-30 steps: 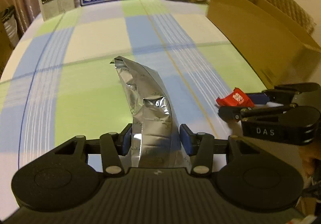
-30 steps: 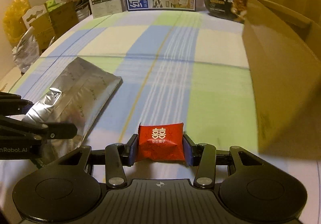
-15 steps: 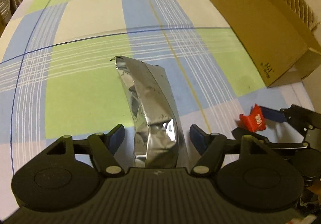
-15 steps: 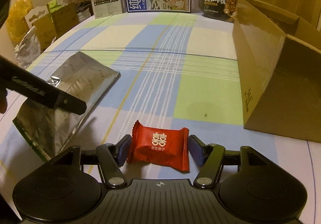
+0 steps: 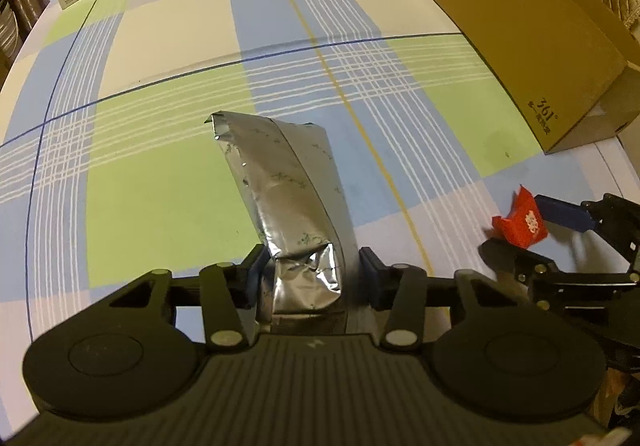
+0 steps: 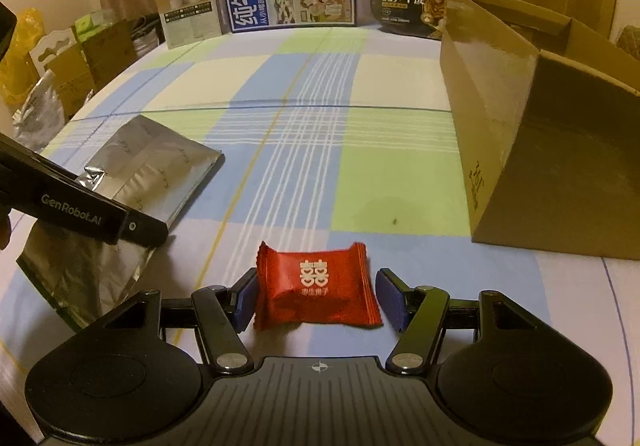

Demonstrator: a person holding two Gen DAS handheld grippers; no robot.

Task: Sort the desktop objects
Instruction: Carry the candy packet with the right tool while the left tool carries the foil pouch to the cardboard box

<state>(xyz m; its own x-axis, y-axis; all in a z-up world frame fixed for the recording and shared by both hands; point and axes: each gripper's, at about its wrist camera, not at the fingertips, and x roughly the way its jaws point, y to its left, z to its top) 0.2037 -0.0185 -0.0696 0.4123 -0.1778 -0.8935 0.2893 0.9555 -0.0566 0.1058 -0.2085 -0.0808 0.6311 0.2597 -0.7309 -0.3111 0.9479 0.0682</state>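
While both grippers hover, a cardboard box (image 6: 520, 134) occupies the plaid tablecloth (image 6: 392, 182).

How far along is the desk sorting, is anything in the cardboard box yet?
Nothing looks sorted. The cardboard box shows only its outside, so its contents cannot be judged. In hand: the left gripper sits around the silver foil pouch, and the red candy packet lies on the tablecloth between the open fingers of the right gripper. Left: moving both items to wherever they belong.
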